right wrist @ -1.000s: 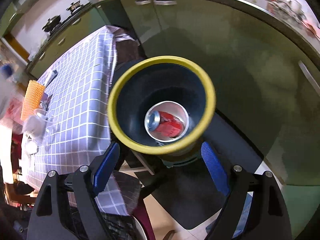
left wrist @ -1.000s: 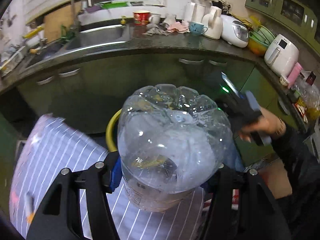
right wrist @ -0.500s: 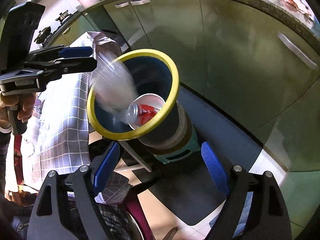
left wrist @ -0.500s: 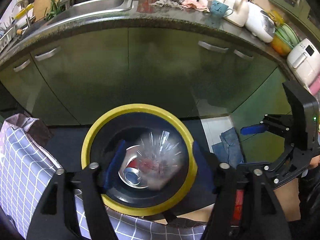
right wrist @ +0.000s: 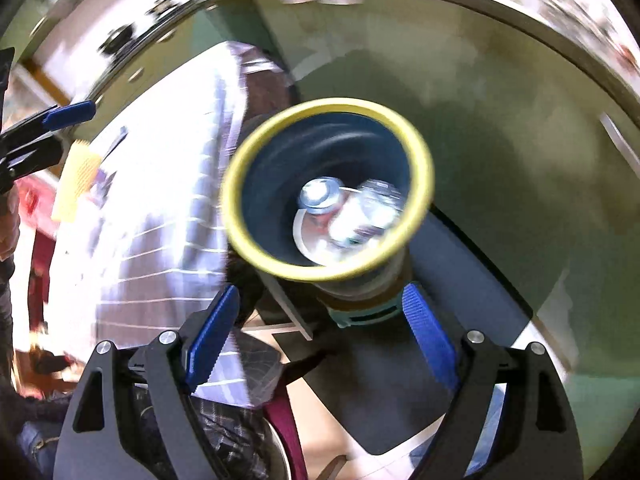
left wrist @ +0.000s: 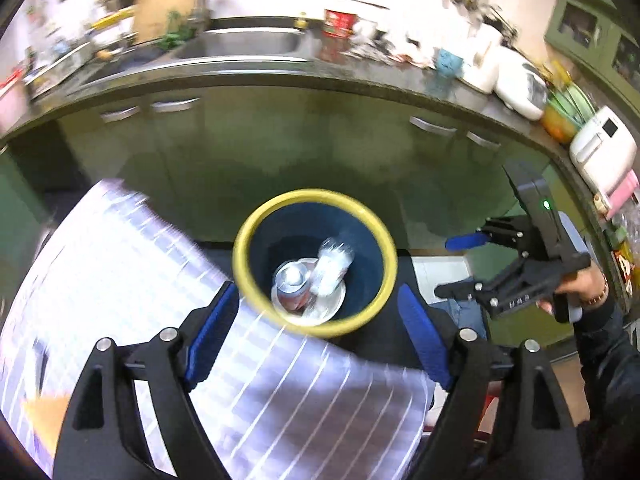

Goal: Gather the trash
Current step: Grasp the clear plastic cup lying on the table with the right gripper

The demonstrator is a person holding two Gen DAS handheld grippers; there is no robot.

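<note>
Below green cabinets [left wrist: 280, 140], bottle [left wrist: 332, 266] lies in bin [left wrist: 316, 196], beyond empty, opening left gripper [left wrist: 316, 336].

Checked tablecloth [left wrist: 280, 400], green cabinets [left wrist: 280, 140], sink [left wrist: 248, 42]

Left wrist view looked steeply down past its own fingers into the bin [left wrist: 248, 280], facing the counter [left wrist: 360, 76]. Right wrist view looked down likewise, nearer the bin [right wrist: 420, 152]. Both views shared bin and tablecloth [left wrist: 120, 280].
</note>
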